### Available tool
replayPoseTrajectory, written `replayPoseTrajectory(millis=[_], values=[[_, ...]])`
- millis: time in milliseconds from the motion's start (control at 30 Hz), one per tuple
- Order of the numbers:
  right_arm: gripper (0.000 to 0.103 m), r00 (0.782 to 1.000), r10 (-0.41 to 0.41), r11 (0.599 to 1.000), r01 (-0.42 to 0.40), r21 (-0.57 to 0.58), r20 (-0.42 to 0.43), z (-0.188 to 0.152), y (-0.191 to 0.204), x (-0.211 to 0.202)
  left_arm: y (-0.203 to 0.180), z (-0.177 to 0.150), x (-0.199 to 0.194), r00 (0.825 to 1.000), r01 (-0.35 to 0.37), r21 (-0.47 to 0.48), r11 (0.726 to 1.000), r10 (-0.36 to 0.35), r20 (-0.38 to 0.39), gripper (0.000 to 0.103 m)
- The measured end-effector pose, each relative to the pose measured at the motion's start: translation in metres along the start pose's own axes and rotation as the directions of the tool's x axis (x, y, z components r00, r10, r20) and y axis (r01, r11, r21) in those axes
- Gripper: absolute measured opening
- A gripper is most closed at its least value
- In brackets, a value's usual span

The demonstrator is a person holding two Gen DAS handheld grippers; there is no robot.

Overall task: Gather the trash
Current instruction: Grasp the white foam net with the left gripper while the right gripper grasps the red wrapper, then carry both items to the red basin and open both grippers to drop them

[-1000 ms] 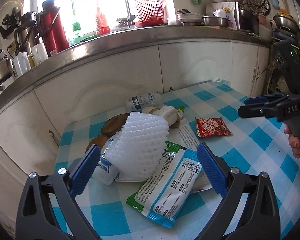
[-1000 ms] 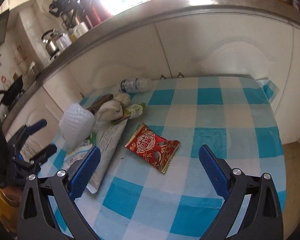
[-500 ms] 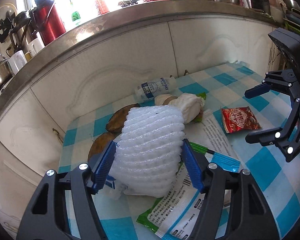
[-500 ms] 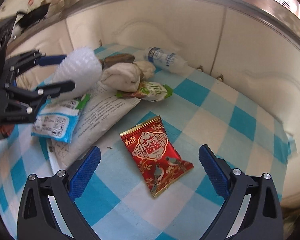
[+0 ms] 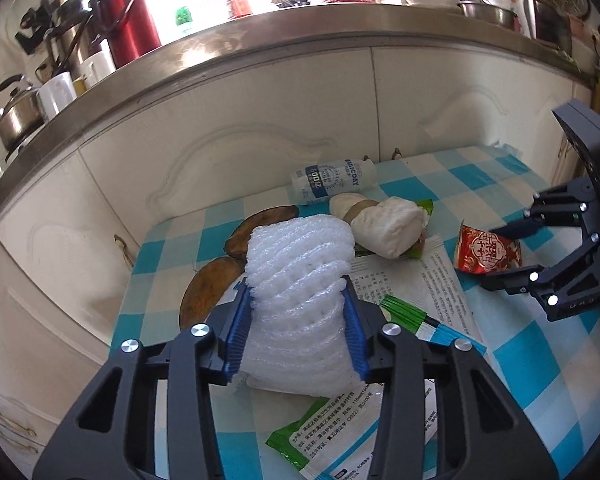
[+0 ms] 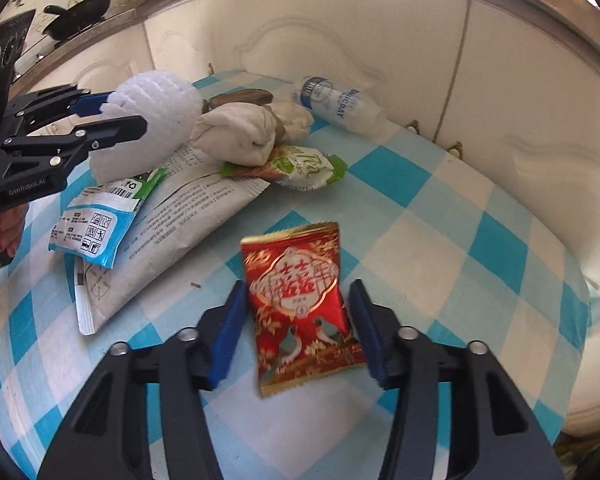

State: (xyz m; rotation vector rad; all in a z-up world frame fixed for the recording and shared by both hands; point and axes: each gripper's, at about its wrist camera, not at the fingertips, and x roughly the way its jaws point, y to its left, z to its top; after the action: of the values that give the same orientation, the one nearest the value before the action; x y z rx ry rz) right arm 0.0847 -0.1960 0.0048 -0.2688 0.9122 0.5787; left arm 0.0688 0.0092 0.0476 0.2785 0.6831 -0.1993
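- The left hand-held gripper [image 5: 298,328] reaches forward low over the bench [image 5: 548,364], its blue pads [image 5: 238,336] pressed into both sides of a white foam fruit net [image 5: 300,292], which bulges out past the fingertips.
- From the right wrist view, the same left hand-held gripper [image 6: 112,114] comes in from the left edge, roughly level, with the person's fingers [image 6: 4,228] showing below its handle.
- The foam fruit net [image 6: 152,120] is a ribbed, mesh-like sleeve, rounded at its far end; whether its underside touches the wrappers below cannot be told.
- The right hand-held gripper [image 6: 298,328] is tilted down toward the checked cloth, jaws narrowed around a red snack packet [image 6: 300,304] (a gap shows on each side, so the pads are not yet touching it).
- The red snack packet lies flat on the blue-and-white checks, glossy, with gold ornament and two small birds printed near its lower end.
- In the left wrist view the right hand-held gripper [image 5: 500,256] sits at the right edge with the red snack packet [image 5: 486,252] between its fingertips.
- Behind the net lie a white cloth bundle [image 6: 244,130], a green tea sachet [image 6: 300,166], a plastic bottle [image 6: 340,106] on its side near the cabinet, and a blue-and-white pouch [image 6: 96,216] atop a printed white bag [image 6: 172,224].
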Motion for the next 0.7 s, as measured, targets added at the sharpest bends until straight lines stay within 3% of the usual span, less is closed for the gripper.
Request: replayPoseTrajectory(millis=[333, 700], values=[[0.046, 0.995, -0.096, 0.983, 0.092, 0.159, 0.016, -0.025, 0.014, -0.029, 0.020, -0.007, -0.041, 0.998, 0.034, -0.116, 0.993, -0.028, 0.058, 0.032], [0.046, 0.993, -0.097, 0.929, 0.064, 0.364, 0.071, -0.059, 0.042, -0.090, 0.059, -0.049, -0.114, 0.994, 0.033, -0.216, 0.976, -0.010, 0.108, 0.032]])
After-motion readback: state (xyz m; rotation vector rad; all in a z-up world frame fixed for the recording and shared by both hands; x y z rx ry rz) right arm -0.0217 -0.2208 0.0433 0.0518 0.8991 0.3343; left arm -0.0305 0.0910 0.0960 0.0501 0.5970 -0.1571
